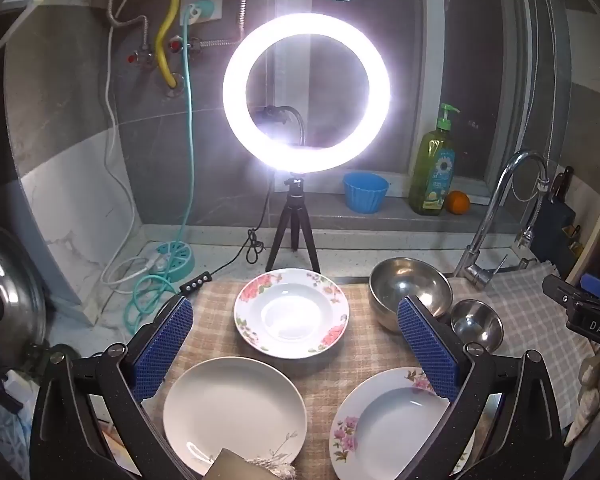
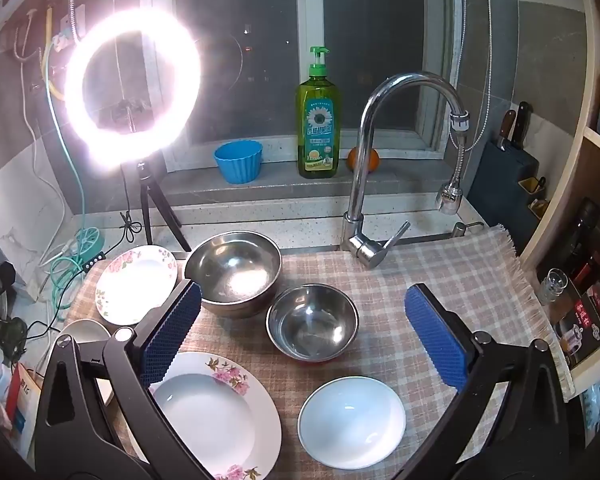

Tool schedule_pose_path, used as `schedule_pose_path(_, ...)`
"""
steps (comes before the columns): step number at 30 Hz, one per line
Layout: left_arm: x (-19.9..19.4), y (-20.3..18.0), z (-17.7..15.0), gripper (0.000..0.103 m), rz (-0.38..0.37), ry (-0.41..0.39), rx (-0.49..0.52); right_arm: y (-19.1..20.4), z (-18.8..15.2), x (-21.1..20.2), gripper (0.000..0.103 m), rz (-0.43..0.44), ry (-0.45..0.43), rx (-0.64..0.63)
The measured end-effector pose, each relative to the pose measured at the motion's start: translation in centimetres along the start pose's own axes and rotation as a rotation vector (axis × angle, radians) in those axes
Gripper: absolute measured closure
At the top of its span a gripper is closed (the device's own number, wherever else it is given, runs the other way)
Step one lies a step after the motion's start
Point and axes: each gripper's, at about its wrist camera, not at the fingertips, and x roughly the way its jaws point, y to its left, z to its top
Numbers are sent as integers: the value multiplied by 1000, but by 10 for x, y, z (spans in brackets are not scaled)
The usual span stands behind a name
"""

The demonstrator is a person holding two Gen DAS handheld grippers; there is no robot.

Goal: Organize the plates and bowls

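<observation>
A checked cloth (image 2: 440, 276) covers the counter, and all the crockery sits on it; the chrome faucet (image 2: 364, 184) at the cloth's back edge serves as the landmark here.

Just in front of the faucet's base and to its left stands the large steel bowl (image 2: 236, 272), and in front of that, slightly toward the faucet, the small steel bowl (image 2: 312, 322); the two look to be touching or nearly so (the angle does not settle it). Left of the large bowl, farther from the faucet, lies the rose-rimmed plate (image 1: 291, 312). Nearer the cameras, well in front of the faucet, lie the pink-flowered plate (image 2: 216, 416), the plain white plate (image 1: 236, 412) to its left, and a small white dish (image 2: 352, 420) almost straight out from the faucet.

The left gripper (image 1: 296, 340) hangs above the cloth with its blue pads spread wide, nothing between them but open air over the rose-rimmed plate. The right gripper (image 2: 304, 332) is likewise fully spread and empty, poised over the small steel bowl.

Behind the faucet, on the window ledge, stand a green dish soap bottle (image 2: 318, 120), a blue cup (image 2: 238, 162) and an orange (image 2: 374, 160); far to the faucet's left glows a ring light (image 1: 306, 92) on a tripod.
</observation>
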Motion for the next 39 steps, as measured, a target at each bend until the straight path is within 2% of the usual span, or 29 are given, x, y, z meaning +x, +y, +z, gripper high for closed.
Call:
schedule_pose_path(8,-5,18,-1,1,-32,27,-27,-2,0,4,0,7,3,15)
schedule_pose_path(10,7,1,-5,1,32,12,0,-4,0,4,0,11,-1,14)
schedule_pose_path(39,7,1,-1,1,30,7,-3,2,0,8,0,25,-1,6)
